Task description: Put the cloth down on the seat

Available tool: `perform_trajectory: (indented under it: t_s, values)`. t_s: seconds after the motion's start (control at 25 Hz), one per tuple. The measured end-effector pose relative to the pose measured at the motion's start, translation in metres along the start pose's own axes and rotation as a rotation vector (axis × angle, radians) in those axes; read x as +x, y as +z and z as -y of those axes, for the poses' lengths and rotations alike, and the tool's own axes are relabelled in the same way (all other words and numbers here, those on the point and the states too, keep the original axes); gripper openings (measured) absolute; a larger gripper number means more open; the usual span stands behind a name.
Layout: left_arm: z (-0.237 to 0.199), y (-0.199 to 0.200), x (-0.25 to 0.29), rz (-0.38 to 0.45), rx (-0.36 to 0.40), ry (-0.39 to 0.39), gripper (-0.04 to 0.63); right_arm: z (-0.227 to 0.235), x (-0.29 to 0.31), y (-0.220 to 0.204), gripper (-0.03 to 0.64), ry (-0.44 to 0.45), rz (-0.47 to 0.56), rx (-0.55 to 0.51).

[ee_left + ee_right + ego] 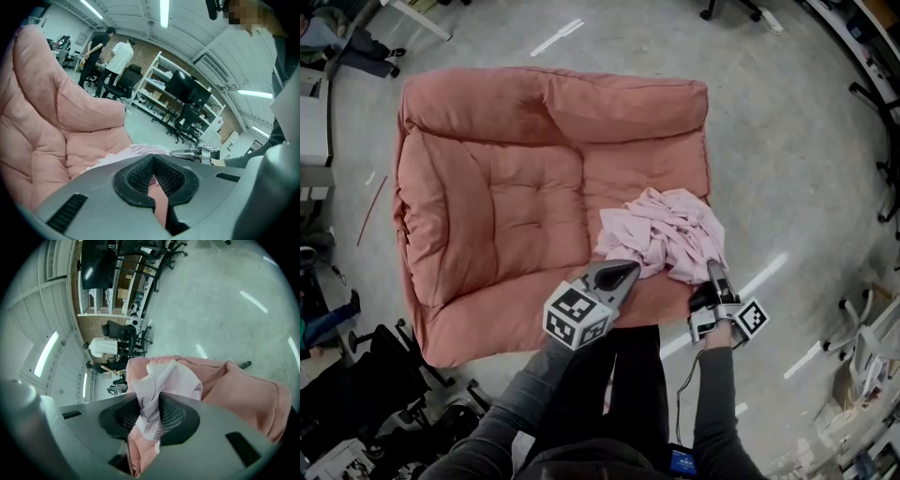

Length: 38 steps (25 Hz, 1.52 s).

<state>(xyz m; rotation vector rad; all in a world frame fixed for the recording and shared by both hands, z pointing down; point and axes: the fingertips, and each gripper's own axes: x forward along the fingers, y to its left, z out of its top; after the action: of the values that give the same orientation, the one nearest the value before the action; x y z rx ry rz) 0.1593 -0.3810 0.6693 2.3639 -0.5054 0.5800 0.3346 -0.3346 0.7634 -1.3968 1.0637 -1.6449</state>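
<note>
A crumpled pale pink cloth (pixel 666 230) lies on the front right part of the salmon cushion seat (pixel 487 206). My right gripper (pixel 712 269) reaches in from the front at the cloth's right edge. In the right gripper view a bunched fold of the cloth (pixel 173 380) is squeezed between the pads, so my right gripper (pixel 150 401) is shut on it above the seat (pixel 243 390). My left gripper (pixel 623 272) has its tips together at the cloth's front left edge. In its own view my left gripper (pixel 153 159) is shut, with the cloth (pixel 140 151) just beyond; no fold shows clearly inside.
The seat sits on a grey concrete floor (pixel 787 141). Office chairs and gear (pixel 384 394) crowd the front left. Two people (pixel 108 51) stand by shelves and chairs (pixel 183 93) far behind the seat. The person's legs (pixel 609 394) are at the seat's front edge.
</note>
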Motion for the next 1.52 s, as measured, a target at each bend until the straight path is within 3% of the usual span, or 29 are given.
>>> perform_trajectory:
  t_s: [0.4,0.64,0.88,1.2,1.36,1.52]
  values:
    - [0.002,0.004,-0.012,0.018,-0.004,-0.005,0.006,-0.002,-0.027,0.002,0.153,-0.023,0.094,0.061]
    - [0.009,0.024,-0.041,0.061,0.006,0.012,0.006,-0.058,-0.038,-0.041,0.155,0.089,0.03,-0.002]
    - [0.022,0.066,-0.075,0.173,0.043,0.059,0.006,-0.135,-0.022,-0.072,0.153,0.231,-0.072,-0.094]
    - [0.039,0.138,-0.159,0.373,0.083,0.133,0.006,-0.303,-0.018,-0.134,0.153,0.492,-0.152,-0.425]
    - [0.045,0.168,-0.202,0.474,0.115,0.204,0.006,-0.373,-0.033,-0.175,0.148,0.578,-0.132,-0.724]
    - [0.046,0.19,-0.238,0.56,0.138,0.309,0.006,-0.424,-0.055,-0.212,0.083,0.625,-0.074,-1.082]
